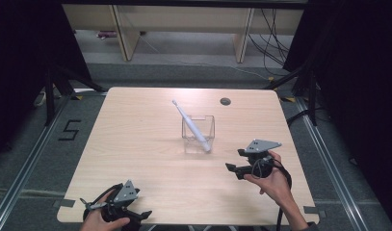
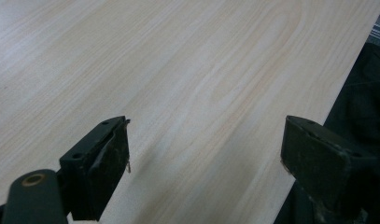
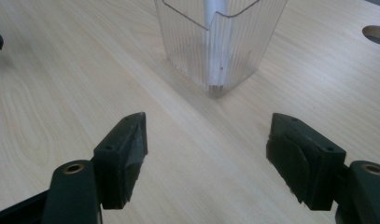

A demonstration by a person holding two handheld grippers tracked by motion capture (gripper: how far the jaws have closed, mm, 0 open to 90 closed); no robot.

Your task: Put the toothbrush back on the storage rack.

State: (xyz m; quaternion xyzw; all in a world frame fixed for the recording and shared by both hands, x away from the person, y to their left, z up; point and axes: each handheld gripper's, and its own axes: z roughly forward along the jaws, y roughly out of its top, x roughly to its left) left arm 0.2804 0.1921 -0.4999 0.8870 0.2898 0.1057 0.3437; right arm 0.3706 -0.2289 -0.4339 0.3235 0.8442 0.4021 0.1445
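At the desk's near edge I held my left gripper [image 2: 206,154] wide open, empty. My right gripper [image 3: 206,154], near the right edge, gaped empty too. Mid-desk stood one clear ribbed plastic cup [image 1: 198,132] holding one white toothbrush [image 1: 191,126]; its bristles were too small to make out.

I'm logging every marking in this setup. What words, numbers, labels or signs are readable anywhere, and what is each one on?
"5": a black numeral taped on the grey floor left of the wooden table, seen in the high view.
Nothing readable on the clear ribbed holder, the white toothbrush leaning in it, the tabletop or either pair of tongs.
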